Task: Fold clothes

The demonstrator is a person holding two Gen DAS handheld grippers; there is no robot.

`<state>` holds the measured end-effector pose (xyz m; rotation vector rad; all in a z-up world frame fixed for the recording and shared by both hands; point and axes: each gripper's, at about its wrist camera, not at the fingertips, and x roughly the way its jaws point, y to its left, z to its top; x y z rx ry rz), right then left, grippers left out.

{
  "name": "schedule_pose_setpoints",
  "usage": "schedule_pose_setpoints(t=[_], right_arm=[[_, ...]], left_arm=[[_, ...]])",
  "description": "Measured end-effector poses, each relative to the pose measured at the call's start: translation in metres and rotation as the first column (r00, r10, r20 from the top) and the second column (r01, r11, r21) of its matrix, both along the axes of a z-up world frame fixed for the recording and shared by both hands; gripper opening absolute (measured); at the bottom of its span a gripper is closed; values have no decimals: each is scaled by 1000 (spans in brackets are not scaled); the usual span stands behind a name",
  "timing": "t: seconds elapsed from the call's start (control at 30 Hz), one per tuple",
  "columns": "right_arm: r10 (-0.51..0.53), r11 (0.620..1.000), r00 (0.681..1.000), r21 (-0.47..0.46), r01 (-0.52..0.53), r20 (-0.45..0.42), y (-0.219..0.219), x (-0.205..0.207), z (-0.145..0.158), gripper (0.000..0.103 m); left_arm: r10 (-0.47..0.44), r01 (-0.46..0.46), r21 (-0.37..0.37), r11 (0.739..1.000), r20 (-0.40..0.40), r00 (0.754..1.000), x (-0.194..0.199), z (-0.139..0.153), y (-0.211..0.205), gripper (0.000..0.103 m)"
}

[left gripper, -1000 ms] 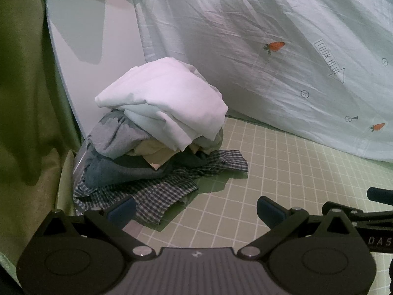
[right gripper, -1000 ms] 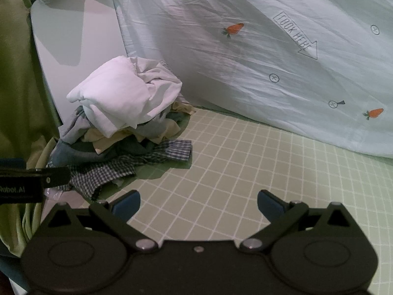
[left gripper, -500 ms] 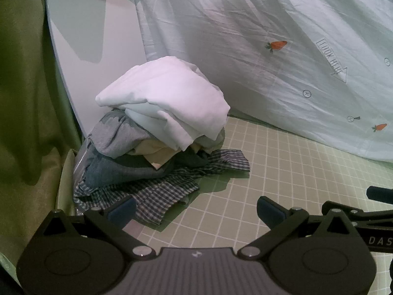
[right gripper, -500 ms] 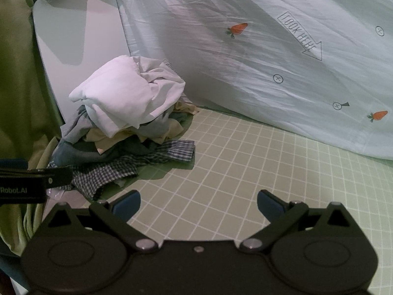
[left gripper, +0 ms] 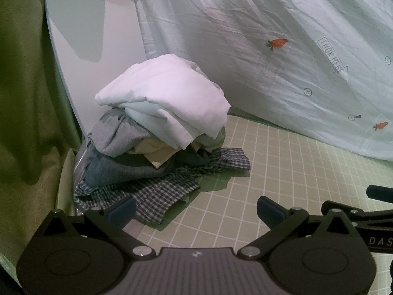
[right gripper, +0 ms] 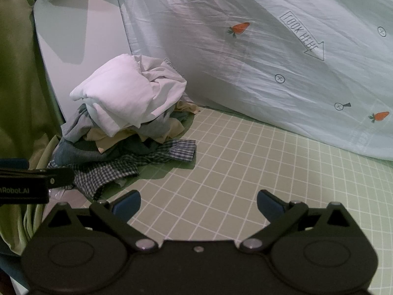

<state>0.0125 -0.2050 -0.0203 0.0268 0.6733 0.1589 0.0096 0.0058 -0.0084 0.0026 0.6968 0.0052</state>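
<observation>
A pale green mat (left gripper: 282, 172) ruled with a white grid covers the work surface, filling the lower right of both views. Behind it, across the upper right of each frame, hangs a light blue sheet (left gripper: 245, 36) printed with small orange carrots and a "LOOK HERE" arrow. In the upper left stands a white rounded panel (left gripper: 93, 24), and green fabric (left gripper: 22, 86) fills the left edge.

The pile of clothes (left gripper: 157, 132) sits left of centre in both views, at the foot of the white panel and on the mat's far left part. A white garment (left gripper: 169, 95) lies crumpled on top; under it are grey and beige pieces, then a dark blue-grey one, and at the bottom a checked shirt (left gripper: 157, 194) that spreads out flat toward the lower left of the frame.

The left gripper (left gripper: 195, 210) is at the bottom centre of its view, its blue-padded fingers spread wide with nothing between them, just short of the checked shirt's near edge. The right gripper (right gripper: 197, 204) is likewise spread wide and empty above bare mat, to the right of the pile. Each gripper's dark body shows at the other view's edge.
</observation>
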Motion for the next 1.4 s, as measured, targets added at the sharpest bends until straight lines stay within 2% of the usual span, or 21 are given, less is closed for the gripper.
schedule_pose_setpoints(t=[1.03, 1.23, 1.4], right_arm=[[-3, 1000, 1000, 0, 3, -3, -1, 2, -3, 102], [36, 999, 999, -25, -35, 14, 6, 27, 4, 102], [73, 997, 995, -43, -71, 65, 23, 67, 22, 102]], left_arm=[[-3, 3, 7, 1000, -14, 1000, 6, -1, 1, 103], [2, -2, -14, 1000, -10, 1000, 27, 5, 8, 103], [21, -22, 4, 1000, 44, 999, 64, 23, 20, 103]])
